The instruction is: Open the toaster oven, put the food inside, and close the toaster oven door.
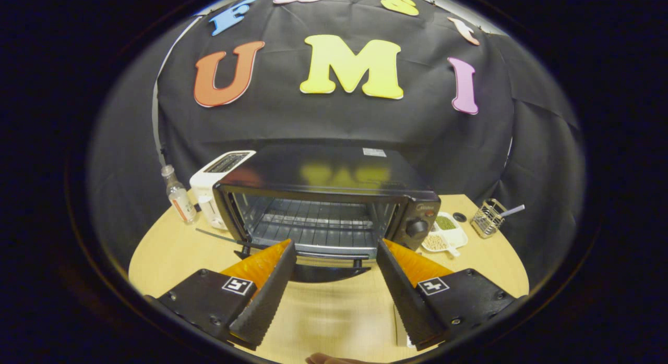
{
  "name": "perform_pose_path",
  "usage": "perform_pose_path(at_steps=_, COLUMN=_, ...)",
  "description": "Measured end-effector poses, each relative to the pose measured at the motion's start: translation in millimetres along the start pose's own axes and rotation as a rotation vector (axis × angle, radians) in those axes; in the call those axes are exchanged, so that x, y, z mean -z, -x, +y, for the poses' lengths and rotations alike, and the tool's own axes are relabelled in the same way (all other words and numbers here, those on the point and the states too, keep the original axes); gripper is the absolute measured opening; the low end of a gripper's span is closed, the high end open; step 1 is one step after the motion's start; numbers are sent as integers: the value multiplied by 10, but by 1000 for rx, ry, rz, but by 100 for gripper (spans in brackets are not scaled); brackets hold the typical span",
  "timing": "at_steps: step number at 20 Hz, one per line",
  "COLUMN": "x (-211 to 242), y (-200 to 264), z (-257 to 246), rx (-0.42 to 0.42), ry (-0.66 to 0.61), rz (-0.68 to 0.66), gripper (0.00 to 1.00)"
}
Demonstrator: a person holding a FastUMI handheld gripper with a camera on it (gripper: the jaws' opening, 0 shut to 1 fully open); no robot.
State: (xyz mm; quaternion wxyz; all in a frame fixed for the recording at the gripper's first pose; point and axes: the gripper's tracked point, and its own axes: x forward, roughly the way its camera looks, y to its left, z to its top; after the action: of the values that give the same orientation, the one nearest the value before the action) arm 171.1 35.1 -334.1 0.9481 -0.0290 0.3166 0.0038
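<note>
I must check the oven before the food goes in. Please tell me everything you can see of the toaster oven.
The toaster oven is a black box with a glossy top, standing on the wooden table just ahead of the open gripper. Its door is folded down toward the fingers, showing a wire rack inside with nothing on it. Knobs sit on its right panel. A white toaster stands close at its left.

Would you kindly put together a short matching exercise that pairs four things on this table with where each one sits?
Things:
1. toaster oven
2. white toaster
3. clear bottle
4. wire holder

Places:
A. far right of the table, past the divided white dish
B. just ahead of the open jaws of the gripper, door down
C. leftmost, beside the white toaster
D. against the oven's left side

Pairs: 1-B, 2-D, 3-C, 4-A
</note>
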Motion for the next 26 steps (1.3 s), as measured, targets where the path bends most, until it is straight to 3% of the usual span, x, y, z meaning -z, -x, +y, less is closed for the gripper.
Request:
perform_pose_path(at_steps=10, x=825, y=190, z=39, rx=2, ry=-16, rz=10, gripper=99)
perform_pose_path(at_steps=17, x=1566, y=20, z=70, rx=-21, ry=-64, rz=213, gripper=99)
perform_pose_path(at_steps=20, x=1459, y=61, z=70, rx=-29, ry=-45, rz=189, gripper=99)
perform_pose_path(at_steps=23, x=1332, y=179, z=140, rx=-129, ry=-77, rz=177, gripper=99)
perform_pose_path(at_steps=26, x=1094, y=338, z=-69, rx=-139, ry=-84, rz=137, gripper=100)
